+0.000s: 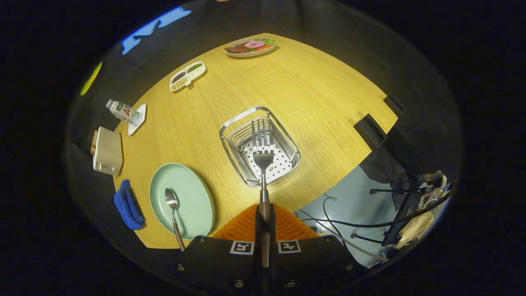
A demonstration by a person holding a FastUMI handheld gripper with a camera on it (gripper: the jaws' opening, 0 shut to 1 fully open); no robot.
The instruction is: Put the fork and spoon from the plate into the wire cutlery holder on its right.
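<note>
My gripper is shut on the fork, both fingers pressing on its dark handle. The fork points straight ahead, high above the table, and its tines line up over the wire cutlery holder, a steel basket with a perforated floor. To the left of the fingers lies the pale green plate. The spoon rests on the plate with its bowl toward the middle and its brown handle hanging over the near rim.
A blue cloth lies left of the plate, with a cream toaster and a bottle on a white coaster beyond. A divided snack tray and a plate of food sit far back. Cables cross the floor at right.
</note>
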